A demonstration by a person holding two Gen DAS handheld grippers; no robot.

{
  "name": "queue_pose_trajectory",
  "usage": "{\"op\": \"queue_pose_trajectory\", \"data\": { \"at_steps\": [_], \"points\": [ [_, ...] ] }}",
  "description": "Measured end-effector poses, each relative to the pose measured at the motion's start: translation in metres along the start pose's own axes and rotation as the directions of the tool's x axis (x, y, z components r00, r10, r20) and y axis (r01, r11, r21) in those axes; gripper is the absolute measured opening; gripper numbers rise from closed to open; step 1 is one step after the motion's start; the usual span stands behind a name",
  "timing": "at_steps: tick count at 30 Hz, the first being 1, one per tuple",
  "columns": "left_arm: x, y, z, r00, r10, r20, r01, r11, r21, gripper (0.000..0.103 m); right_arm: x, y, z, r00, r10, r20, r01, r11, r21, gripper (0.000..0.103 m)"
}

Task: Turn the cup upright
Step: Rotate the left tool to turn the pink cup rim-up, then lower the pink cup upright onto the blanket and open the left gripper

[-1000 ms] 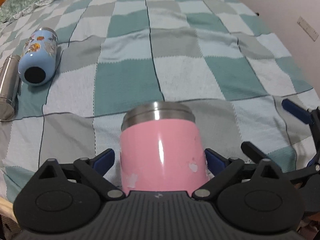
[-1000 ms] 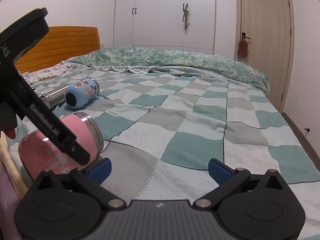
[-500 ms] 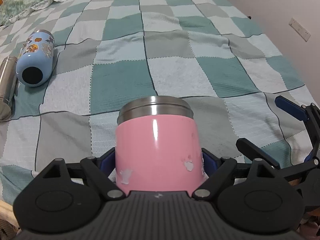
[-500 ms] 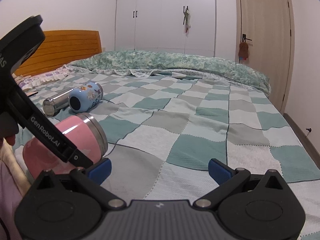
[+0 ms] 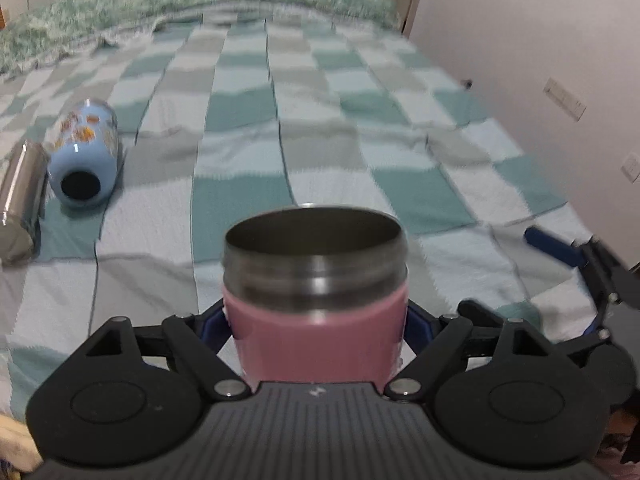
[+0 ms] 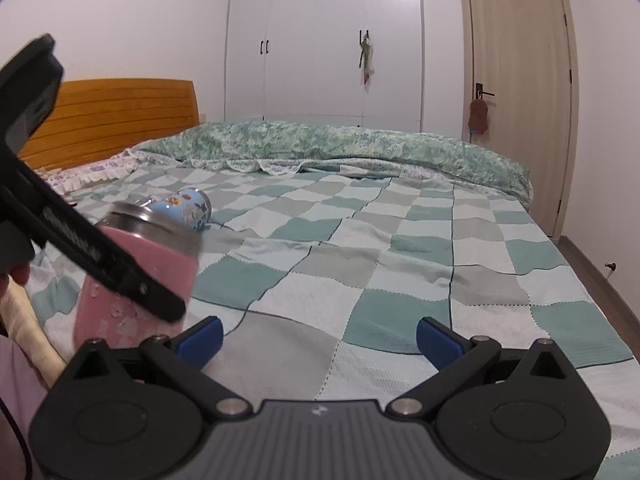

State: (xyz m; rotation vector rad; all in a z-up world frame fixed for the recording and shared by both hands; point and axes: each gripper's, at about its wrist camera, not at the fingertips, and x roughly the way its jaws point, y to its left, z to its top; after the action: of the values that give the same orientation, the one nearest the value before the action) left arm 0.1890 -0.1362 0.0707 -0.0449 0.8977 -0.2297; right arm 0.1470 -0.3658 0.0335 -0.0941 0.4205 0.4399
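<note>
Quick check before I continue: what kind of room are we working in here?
A bedroom, almost certainly: the work surface is a bed with a checkered blanket, a wooden headboard behind it, and a white wardrobe beside a door.

A blue bottle [image 5: 85, 160] lies beside a steel flask [image 5: 21, 196] on the checkered blanket [image 5: 360, 152].

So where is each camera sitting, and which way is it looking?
Left wrist: on the left gripper, looking up the bed over the pink cup it clamps; its own fingers show.
Right wrist: on the open right gripper, facing the wardrobe and door; its fingers show.
Both see the pink cup, blue bottle and checkered blanket.
</note>
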Motion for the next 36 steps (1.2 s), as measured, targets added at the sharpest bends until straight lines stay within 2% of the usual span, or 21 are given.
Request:
{"op": "queue_pose_trajectory", "data": {
  "at_steps": [3,6,13,15,20,23,24,29,30,31,36],
  "points": [
    [-0.015,-0.002,0.008,0.995,-0.018,0.097,0.015,0.999,0.033,0.085,-0.001,0.0,0.001,1.0,-0.016,0.014,0.016,1.0,0.018,0.103],
    [-0.02,-0.01,0.02,0.979,-0.009,0.204,-0.009,0.996,0.084,0.085,-0.001,-0.002,0.001,0.998,-0.05,0.033,0.048,0.998,0.05,0.103],
    [0.011,-0.019,0.041,0.937,-0.052,0.346,0.01,0.993,0.12,0.085,-0.001,-0.013,-0.002,0.991,-0.125,0.05,0.118,0.986,0.118,0.103],
    [0.025,-0.022,0.041,0.932,-0.068,0.355,0.019,0.99,0.139,0.085,0.0,-0.017,-0.004,0.989,-0.139,0.046,0.133,0.983,0.129,0.103],
    [0.067,-0.027,0.032,0.936,-0.052,0.349,-0.013,0.983,0.181,0.086,0.005,-0.023,-0.009,0.987,-0.162,0.024,0.157,0.978,0.138,0.103],
    [0.096,-0.019,0.022,0.945,-0.061,0.323,-0.001,0.982,0.19,0.085,0.008,-0.027,-0.011,0.985,-0.173,0.015,0.169,0.975,0.145,0.103],
    [0.096,-0.018,0.018,0.928,-0.077,0.364,-0.001,0.978,0.208,0.085,0.009,-0.028,-0.011,0.985,-0.175,0.013,0.171,0.974,0.148,0.103],
    [0.092,-0.021,0.017,0.932,-0.072,0.354,-0.008,0.975,0.222,0.088,0.008,-0.026,-0.01,0.983,-0.182,0.014,0.178,0.974,0.139,0.103],
    [0.088,-0.021,0.016,0.93,-0.073,0.361,-0.011,0.974,0.225,0.098,0.007,-0.025,-0.009,0.983,-0.182,0.016,0.178,0.974,0.139,0.103],
    [0.082,-0.022,0.013,0.924,-0.073,0.376,-0.016,0.974,0.226,0.103,0.005,-0.023,-0.009,0.983,-0.182,0.019,0.177,0.974,0.139,0.103],
    [0.026,-0.01,0.001,0.887,-0.113,0.447,0.005,0.972,0.237,0.103,-0.003,-0.011,-0.004,0.984,-0.172,0.035,0.166,0.977,0.135,0.103]
  ]
}}
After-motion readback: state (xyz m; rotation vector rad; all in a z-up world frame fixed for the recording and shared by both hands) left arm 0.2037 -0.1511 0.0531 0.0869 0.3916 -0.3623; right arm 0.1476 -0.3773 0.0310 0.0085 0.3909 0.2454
